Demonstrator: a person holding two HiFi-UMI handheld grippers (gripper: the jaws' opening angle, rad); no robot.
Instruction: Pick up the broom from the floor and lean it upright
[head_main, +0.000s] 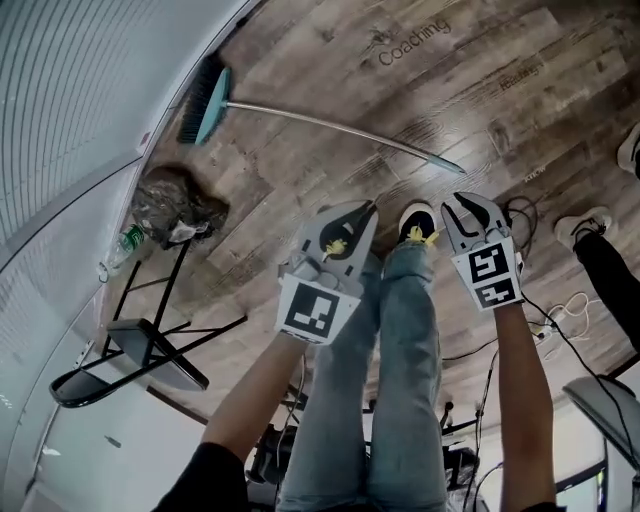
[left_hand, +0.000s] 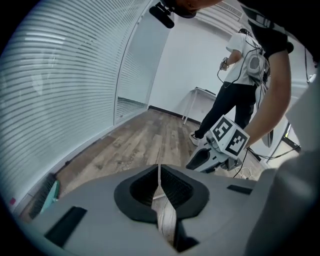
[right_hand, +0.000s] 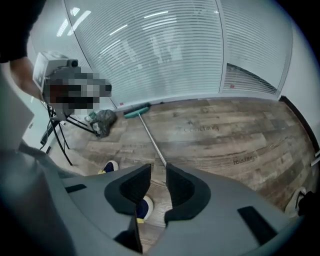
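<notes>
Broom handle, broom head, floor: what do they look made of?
Broom handle: likely metal; thin grey tube with a bright sheen.
Broom head: probably plastic; smooth teal block, with dark bristles that look synthetic.
Floor: wood-grain planks with printed words, so perhaps laminate or vinyl rather than real wood; fairly matte.

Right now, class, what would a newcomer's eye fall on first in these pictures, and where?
A long broom lies flat on the wooden floor, its teal head by the blinds. Nearer, two grey grippers hang over the person's jeans: the left gripper shut, the right gripper open and empty, aimed at the handle's tip.
</notes>
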